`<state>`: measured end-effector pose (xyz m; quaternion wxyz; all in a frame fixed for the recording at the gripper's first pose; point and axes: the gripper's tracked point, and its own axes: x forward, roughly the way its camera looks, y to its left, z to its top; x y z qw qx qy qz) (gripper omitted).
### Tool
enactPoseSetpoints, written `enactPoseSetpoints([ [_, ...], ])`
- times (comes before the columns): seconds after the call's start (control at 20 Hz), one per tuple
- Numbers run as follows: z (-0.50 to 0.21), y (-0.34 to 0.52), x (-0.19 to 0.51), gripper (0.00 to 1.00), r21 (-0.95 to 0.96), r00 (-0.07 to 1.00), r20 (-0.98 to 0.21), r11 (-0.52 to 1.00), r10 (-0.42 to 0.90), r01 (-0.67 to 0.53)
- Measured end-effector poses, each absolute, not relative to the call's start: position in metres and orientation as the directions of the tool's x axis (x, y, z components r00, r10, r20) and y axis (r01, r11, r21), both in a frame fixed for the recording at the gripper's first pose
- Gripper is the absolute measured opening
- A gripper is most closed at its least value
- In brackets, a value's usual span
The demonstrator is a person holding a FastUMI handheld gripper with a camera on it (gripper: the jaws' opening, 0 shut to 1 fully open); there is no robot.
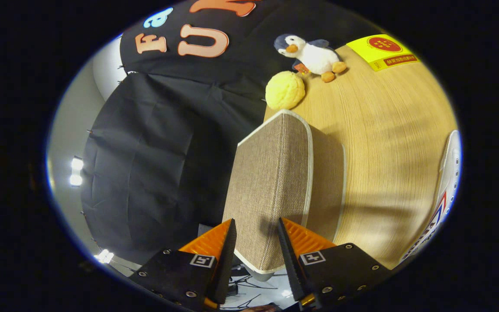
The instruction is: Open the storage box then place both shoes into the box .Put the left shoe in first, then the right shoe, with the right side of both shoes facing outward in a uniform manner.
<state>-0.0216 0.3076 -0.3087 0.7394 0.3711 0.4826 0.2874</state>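
the table [383, 143] carries the storage box [271, 182] at its edge. the box's fabric lid stands between the fingers of the hand-held gripper [256, 236], both appearing to press on its near rim. a shoe [442, 195] lies well apart at the table's opposite edge.

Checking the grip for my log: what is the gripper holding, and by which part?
The gripper holds the storage box's fabric lid by its near edge, fingers on either face.
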Motion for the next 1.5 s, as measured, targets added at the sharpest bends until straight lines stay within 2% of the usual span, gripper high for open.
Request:
enactPoseSetpoints([
  [0.1,-0.331,0.302,-0.028,0.57,0.792,0.352,-0.562,0.609,0.749,-0.032],
  [0.2,-0.344,0.303,-0.031,0.66,0.791,0.356,-0.576,0.612,0.736,0.015],
  [0.25,-0.347,0.309,-0.033,0.78,0.803,0.341,-0.569,0.595,0.748,0.036],
  [0.35,-0.354,0.319,-0.036,0.94,0.814,0.319,-0.564,0.578,0.762,0.060],
  [0.6,-0.344,0.330,-0.027,0.96,0.865,0.333,-0.495,0.492,0.802,0.102],
  [0.75,-0.326,0.319,-0.024,0.77,0.883,0.341,-0.466,0.456,0.817,0.114],
  [0.9,-0.301,0.312,-0.014,0.64,0.908,0.388,-0.412,0.408,0.824,0.097],
  [1.0,-0.297,0.310,-0.005,0.47,0.903,0.428,-0.413,0.422,0.804,0.079],
  [1.05,-0.290,0.310,0.001,0.36,0.907,0.450,-0.401,0.414,0.798,0.074],
  [1.15,-0.272,0.319,0.008,0.24,0.917,0.473,-0.371,0.396,0.799,0.050],
  [1.3,-0.238,0.339,0.015,0.19,0.927,0.475,-0.337,0.375,0.813,0.014],
  [1.5,-0.175,0.382,0.030,0.14,0.926,0.487,-0.262,0.359,0.833,-0.117],
])
